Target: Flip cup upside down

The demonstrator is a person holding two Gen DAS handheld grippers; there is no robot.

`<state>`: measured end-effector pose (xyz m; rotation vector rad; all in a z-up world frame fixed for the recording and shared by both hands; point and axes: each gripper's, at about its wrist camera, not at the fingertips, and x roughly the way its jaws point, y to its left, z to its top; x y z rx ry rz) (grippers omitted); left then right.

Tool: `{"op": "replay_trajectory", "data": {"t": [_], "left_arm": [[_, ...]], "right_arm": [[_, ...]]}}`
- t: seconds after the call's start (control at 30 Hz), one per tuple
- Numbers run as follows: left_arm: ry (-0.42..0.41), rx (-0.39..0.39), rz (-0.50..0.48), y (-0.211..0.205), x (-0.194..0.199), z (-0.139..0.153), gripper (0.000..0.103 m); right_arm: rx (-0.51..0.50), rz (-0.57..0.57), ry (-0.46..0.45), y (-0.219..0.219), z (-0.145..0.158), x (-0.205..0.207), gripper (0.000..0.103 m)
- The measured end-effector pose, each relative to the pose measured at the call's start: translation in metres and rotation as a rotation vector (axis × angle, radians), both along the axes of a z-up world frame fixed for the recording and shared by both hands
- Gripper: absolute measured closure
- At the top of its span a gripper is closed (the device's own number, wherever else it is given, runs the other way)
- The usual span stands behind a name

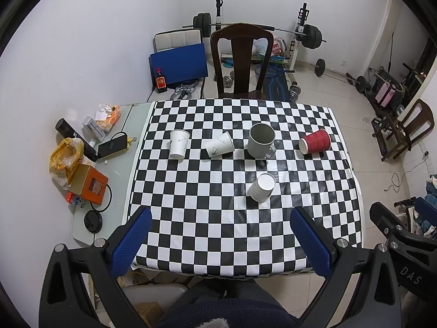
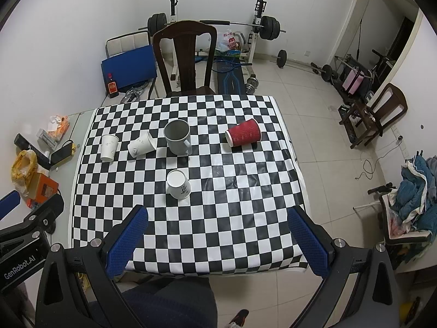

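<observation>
On the checkered tablecloth (image 1: 218, 218) stand an upright white paper cup (image 1: 179, 144) (image 2: 108, 147), a white paper cup lying on its side (image 1: 220, 145) (image 2: 141, 145), an upright grey mug (image 1: 260, 140) (image 2: 177, 136), a red ribbed cup on its side (image 1: 315, 141) (image 2: 244, 136), and a white paper cup standing upside down (image 1: 261, 187) (image 2: 179, 184). My left gripper (image 1: 221, 239) is open and empty above the table's near edge. My right gripper (image 2: 218, 237) is open and empty there too.
A dark wooden chair (image 1: 241, 63) stands at the table's far side. Clutter, an orange box (image 1: 88, 184) and a phone (image 1: 113, 146) lie on the bare table strip to the left. Gym weights (image 1: 311, 37) stand behind. The other gripper shows at the right edge (image 1: 396, 232).
</observation>
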<state>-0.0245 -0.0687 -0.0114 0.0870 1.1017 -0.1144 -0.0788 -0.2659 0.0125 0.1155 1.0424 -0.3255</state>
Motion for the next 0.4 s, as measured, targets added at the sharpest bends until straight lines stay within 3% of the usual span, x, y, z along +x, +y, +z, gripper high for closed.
{"op": "replay_trajectory", "data": {"t": [0.4], "left_arm": [[-0.003, -0.002, 0.0, 0.0005, -0.0009, -0.0006, 0.0]], "right_arm": [[0.002, 0.002, 0.0, -0.0009, 0.0016, 0.0009, 0.0]]}}
